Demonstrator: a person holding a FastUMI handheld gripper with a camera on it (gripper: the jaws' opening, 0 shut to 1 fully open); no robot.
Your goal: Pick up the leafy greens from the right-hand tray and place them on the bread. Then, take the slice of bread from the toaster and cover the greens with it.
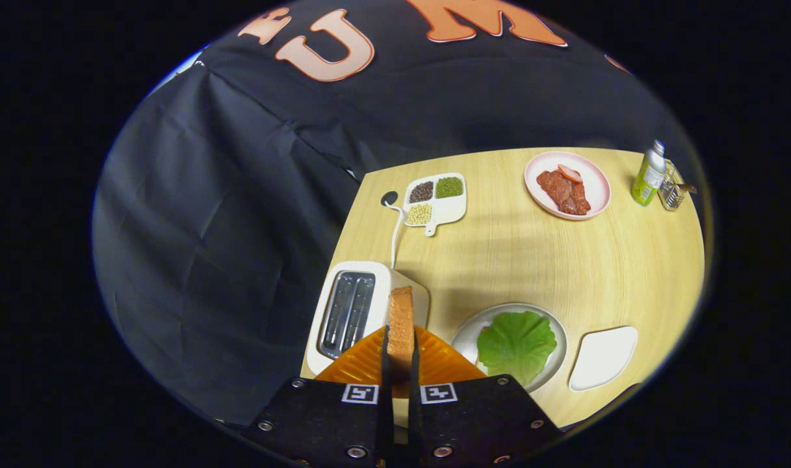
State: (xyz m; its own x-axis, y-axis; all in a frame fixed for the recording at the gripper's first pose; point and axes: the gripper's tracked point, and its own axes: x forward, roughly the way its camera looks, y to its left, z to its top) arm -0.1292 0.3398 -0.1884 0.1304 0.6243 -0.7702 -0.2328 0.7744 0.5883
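The wooden table (551, 260) carries everything, and the gripper (400, 351) hangs high above its near left part, looking down. The white toaster (343, 312) stands just ahead of the fingers, with both slots free. To its right is the grey plate (463, 335), where a leaf of greens (517, 344) lies flat; I judge the first bread is under the leaf, though it is hidden. An empty white tray (603, 357) lies just beside the plate on the right.

The slice of toast (401, 325) stands on its edge between the two fingers, which are closed on its flat sides.

To do this step well, the hand should travel right until the slice is over the leaf, then turn the wrist so the slice lies flat, lower it gently, and release only when it rests on the greens.
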